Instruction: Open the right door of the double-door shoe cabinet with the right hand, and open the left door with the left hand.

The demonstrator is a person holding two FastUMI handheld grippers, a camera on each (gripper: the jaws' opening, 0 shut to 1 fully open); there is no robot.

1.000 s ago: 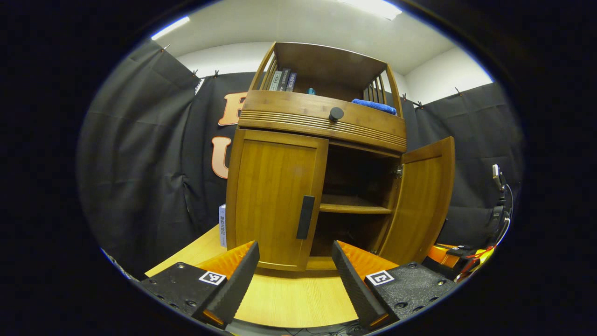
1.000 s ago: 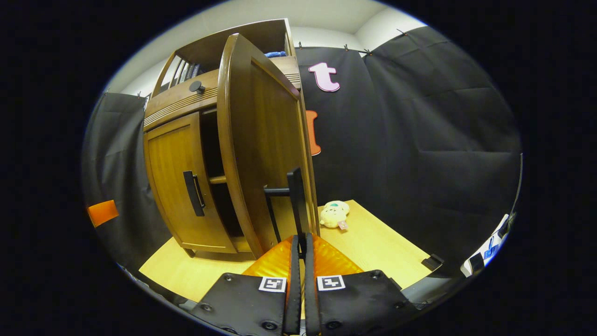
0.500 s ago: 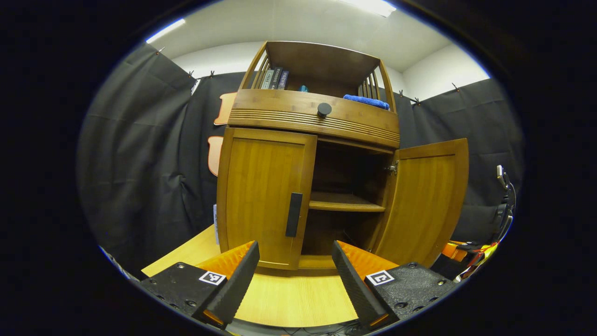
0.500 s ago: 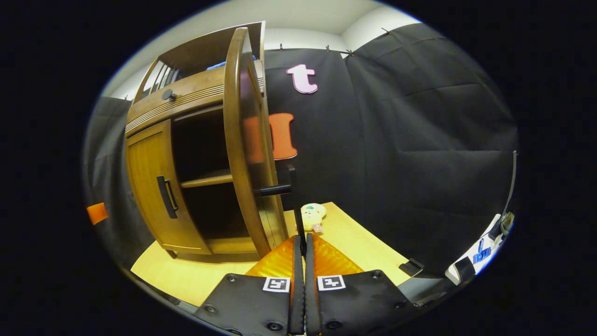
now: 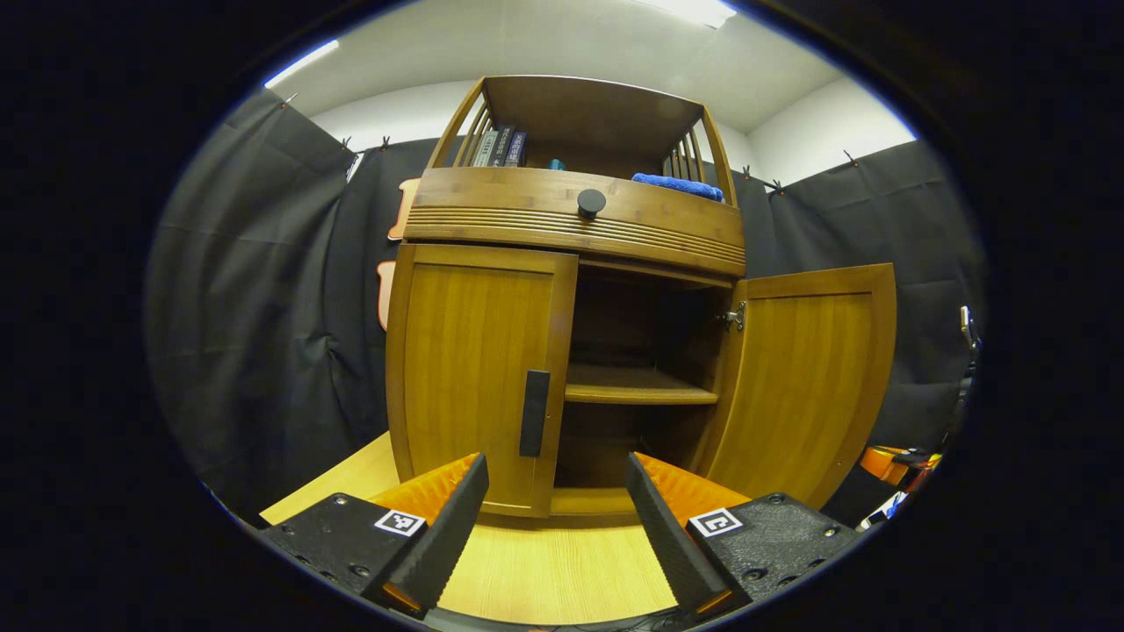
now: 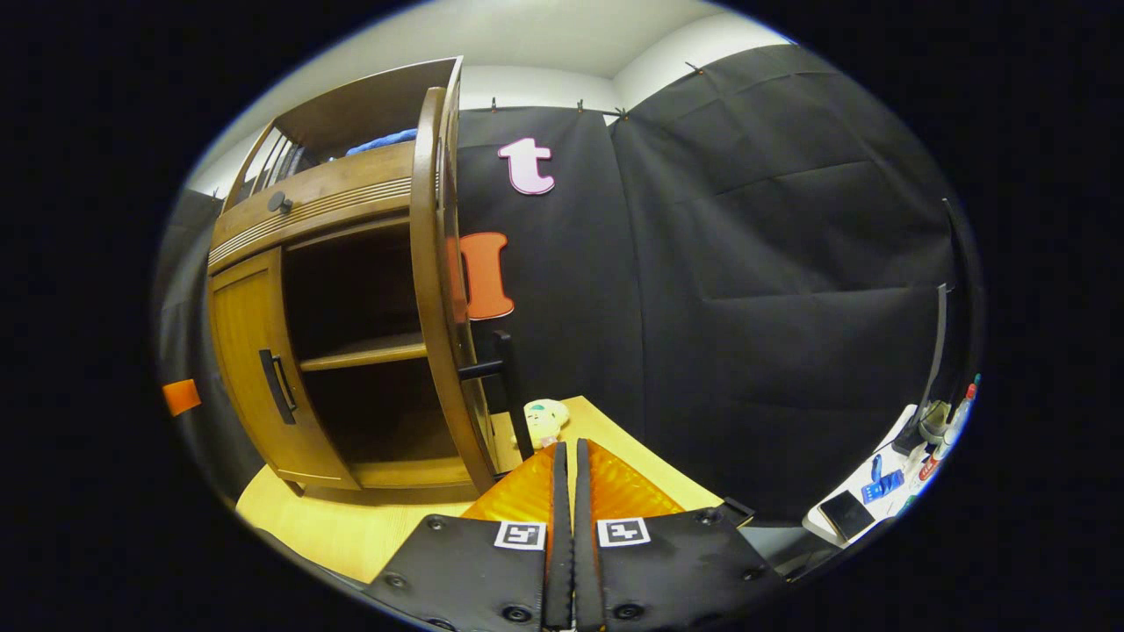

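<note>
The wooden shoe cabinet (image 5: 571,219) stands on a light wooden table. Its left door (image 5: 474,377) is closed, with a dark vertical handle (image 5: 534,412). My left gripper (image 5: 553,513) is open, low in front of that door, a short way from the handle, holding nothing. The right door (image 5: 808,377) is swung wide open, baring a shelf (image 5: 637,391). In the right gripper view that door (image 6: 436,290) is edge-on. Its dark handle (image 6: 507,395) stands just left of my right gripper (image 6: 566,449), which is shut with nothing visibly between its fingers.
A drawer with a round knob (image 5: 591,204) sits above the doors. Books (image 5: 500,147) and a blue cloth (image 5: 676,184) lie on the top shelf. A small plush toy (image 6: 543,420) sits on the table (image 6: 351,527) behind the open door. Small items (image 6: 878,491) lie at the far right.
The right door has swung from partly open to wide open. Its handle, earlier running into the right gripper's shut fingers, now stands left of them. The left gripper has drifted right, still open.
</note>
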